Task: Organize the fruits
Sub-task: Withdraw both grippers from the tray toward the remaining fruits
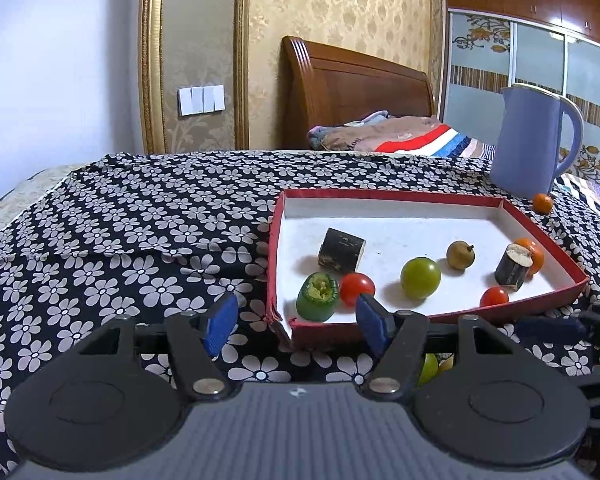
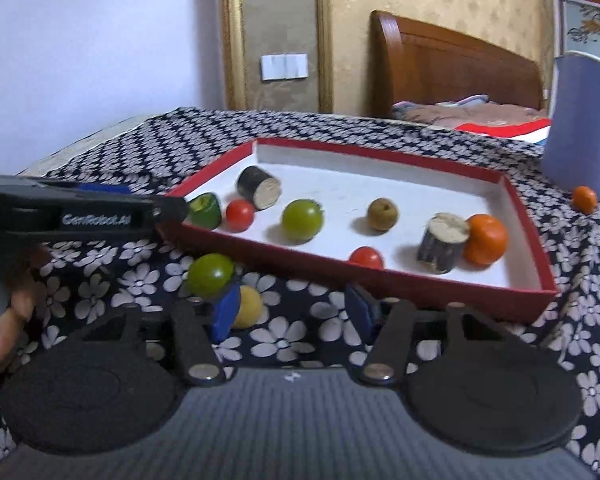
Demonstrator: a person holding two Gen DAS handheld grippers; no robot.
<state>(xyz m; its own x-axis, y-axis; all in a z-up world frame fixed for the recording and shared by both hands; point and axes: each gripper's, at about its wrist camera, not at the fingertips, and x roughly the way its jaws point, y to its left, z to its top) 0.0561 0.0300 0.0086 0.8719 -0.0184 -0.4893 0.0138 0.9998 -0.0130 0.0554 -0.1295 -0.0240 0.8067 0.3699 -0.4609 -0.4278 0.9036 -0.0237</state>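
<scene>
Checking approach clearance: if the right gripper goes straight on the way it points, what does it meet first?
Probably the near red wall of the tray. The right gripper is open and empty, aimed slightly down at the floral cloth just short of that wall. The yellow fruit sits by its left finger, likely off the line. Depth is unclear.

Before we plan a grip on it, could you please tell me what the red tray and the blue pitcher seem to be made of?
Red tray: likely matte cardboard, with thin walls and a torn corner. Blue pitcher: smooth, probably plastic or enamel; the look leaves it open.
</scene>
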